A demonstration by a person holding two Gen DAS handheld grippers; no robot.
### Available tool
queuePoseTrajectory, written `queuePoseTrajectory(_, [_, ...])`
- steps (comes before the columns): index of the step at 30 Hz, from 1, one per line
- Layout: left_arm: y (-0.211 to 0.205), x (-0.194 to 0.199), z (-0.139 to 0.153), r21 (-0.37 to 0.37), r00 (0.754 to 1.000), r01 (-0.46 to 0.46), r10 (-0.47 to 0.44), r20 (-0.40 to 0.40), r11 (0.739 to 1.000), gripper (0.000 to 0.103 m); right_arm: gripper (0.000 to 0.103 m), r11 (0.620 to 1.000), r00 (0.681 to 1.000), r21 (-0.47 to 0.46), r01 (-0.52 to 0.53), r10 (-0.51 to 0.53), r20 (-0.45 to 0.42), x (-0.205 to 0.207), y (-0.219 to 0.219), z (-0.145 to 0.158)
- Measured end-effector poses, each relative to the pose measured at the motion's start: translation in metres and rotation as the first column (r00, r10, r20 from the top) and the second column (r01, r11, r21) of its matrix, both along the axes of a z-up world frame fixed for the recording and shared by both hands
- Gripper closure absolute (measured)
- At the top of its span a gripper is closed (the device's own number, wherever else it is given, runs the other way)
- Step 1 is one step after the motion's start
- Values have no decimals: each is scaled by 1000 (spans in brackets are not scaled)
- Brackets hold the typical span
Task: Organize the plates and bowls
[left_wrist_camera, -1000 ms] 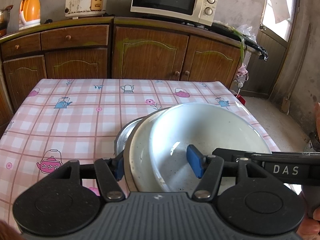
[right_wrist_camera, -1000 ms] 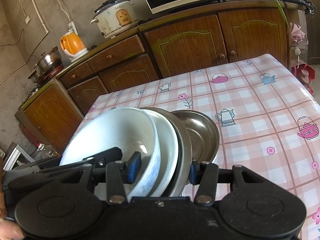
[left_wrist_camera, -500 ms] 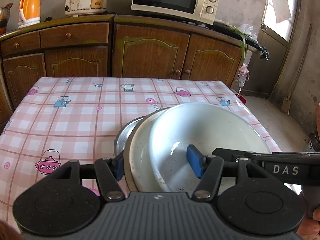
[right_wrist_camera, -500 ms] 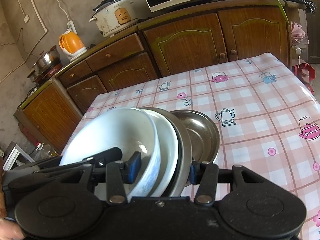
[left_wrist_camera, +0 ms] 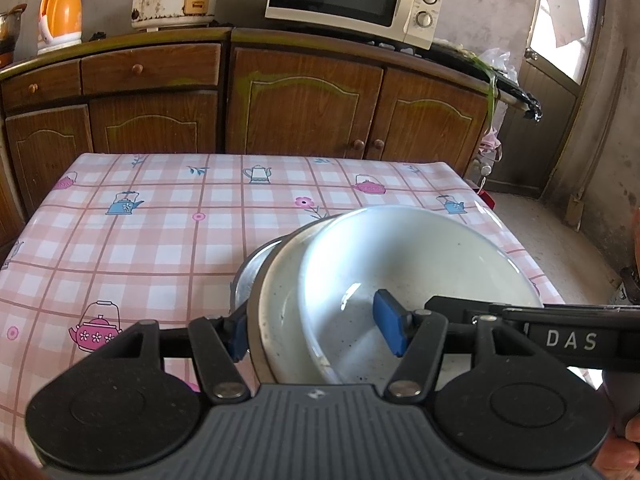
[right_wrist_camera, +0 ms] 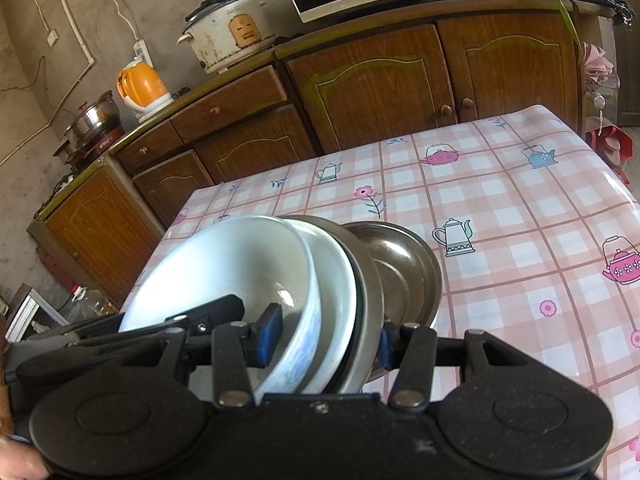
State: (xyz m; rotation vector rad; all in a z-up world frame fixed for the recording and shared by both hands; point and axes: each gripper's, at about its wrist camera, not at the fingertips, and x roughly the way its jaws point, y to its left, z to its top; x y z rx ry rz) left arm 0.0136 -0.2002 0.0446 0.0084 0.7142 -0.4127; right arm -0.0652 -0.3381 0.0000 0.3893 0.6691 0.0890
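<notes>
You've got the whole stack of dishes (right_wrist_camera: 320,300) pinched between both grippers right now, tipped up on edge over the near side of the desk (left_wrist_camera: 160,240) with the pink checked cloth. The left gripper (left_wrist_camera: 316,330) has its fingers clamped across the rims of the stack, one blue pad behind the metal dish, the other inside the white bowl (left_wrist_camera: 420,272). The right gripper (right_wrist_camera: 326,340) is doing the same from the other side.

Handling-wise, I'd guess this is a heavy, stiff bundle, and glazed ceramic against steel looks slippery. The white bowl and the white plate (right_wrist_camera: 336,280) will likely chip or shatter if they slide out; the steel dish (right_wrist_camera: 404,268) probably won't care. Holding near the lower rims, where the dishes bunch together, seems the safest spot. Keep the squeeze even and don't tilt further.
</notes>
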Motion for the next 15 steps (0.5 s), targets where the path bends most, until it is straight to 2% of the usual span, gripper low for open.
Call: queuePoseTrajectory(15, [0, 10, -1, 3, 1000, 2, -2, 3, 1000, 40, 46, 1000, 1000, 2, 4, -4, 0, 3, 1, -1])
